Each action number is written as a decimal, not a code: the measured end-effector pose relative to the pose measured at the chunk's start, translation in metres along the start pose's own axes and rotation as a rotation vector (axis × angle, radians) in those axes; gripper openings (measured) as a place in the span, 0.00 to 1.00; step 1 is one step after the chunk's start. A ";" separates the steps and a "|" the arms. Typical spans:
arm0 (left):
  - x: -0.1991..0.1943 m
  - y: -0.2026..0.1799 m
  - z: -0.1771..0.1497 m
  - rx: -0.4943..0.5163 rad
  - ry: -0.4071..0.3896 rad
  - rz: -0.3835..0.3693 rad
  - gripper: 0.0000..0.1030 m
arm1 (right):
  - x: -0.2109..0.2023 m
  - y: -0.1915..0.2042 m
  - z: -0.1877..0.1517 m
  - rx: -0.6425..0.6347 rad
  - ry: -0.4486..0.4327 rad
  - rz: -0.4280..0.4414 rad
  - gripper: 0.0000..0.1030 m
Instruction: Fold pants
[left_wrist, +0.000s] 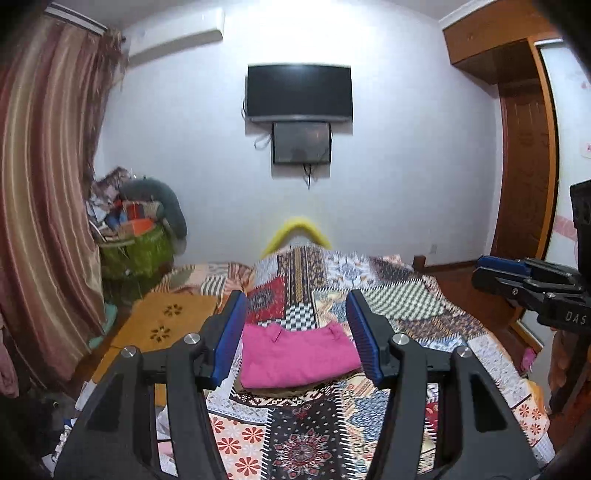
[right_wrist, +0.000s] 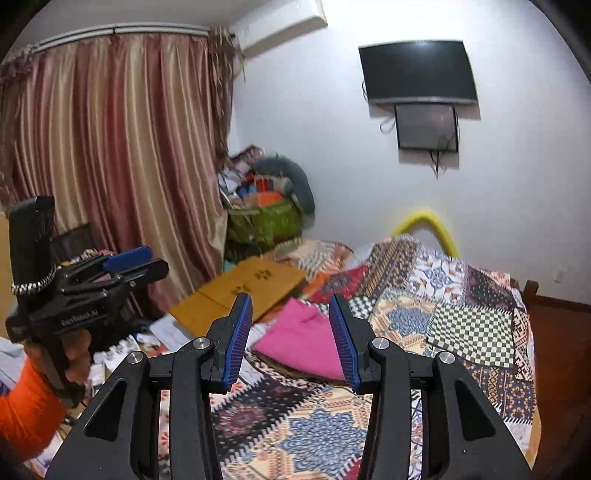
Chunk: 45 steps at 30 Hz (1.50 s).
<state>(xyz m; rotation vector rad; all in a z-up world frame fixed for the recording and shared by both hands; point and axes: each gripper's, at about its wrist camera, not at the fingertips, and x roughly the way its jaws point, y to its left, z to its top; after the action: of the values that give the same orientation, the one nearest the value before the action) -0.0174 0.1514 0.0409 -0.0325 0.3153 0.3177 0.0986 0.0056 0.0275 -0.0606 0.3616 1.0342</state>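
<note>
The pink pants (left_wrist: 299, 354) lay in a compact folded stack on the patchwork quilt (left_wrist: 317, 435) of a bed, and the folding appeared all but finished. The left tool (left_wrist: 295, 332) hung above the near side of the pants with its blue-padded jaws spread wide and nothing between them; the right tool (right_wrist: 291, 336), off to the right of the pants, was likewise wide open and empty. Neither touched the cloth. Any next move would likely call for little more than squaring an edge of the stack or drawing both tools clear, since no loose leg or waistband trailed from it that could be seen. Beyond the pants a yellow bar (left_wrist: 295, 230) rose at the far end of the bed, a wall-mounted television (left_wrist: 299, 92) hung above that, striped curtains (right_wrist: 110, 166) and a heaped green basket (right_wrist: 266, 221) stood to the left of the pants, and a wooden door (left_wrist: 524, 166) stood to their right.
</note>
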 end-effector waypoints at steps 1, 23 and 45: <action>-0.008 -0.001 0.000 -0.008 -0.013 -0.006 0.54 | -0.005 0.003 -0.001 0.001 -0.018 -0.001 0.38; -0.067 -0.022 -0.029 -0.035 -0.117 -0.005 0.97 | -0.065 0.042 -0.030 0.022 -0.217 -0.129 0.87; -0.065 -0.032 -0.035 -0.005 -0.125 -0.019 1.00 | -0.070 0.046 -0.034 0.002 -0.229 -0.183 1.00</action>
<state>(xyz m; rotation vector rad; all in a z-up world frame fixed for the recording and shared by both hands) -0.0764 0.0990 0.0276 -0.0207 0.1906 0.3007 0.0188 -0.0363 0.0230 0.0265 0.1451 0.8492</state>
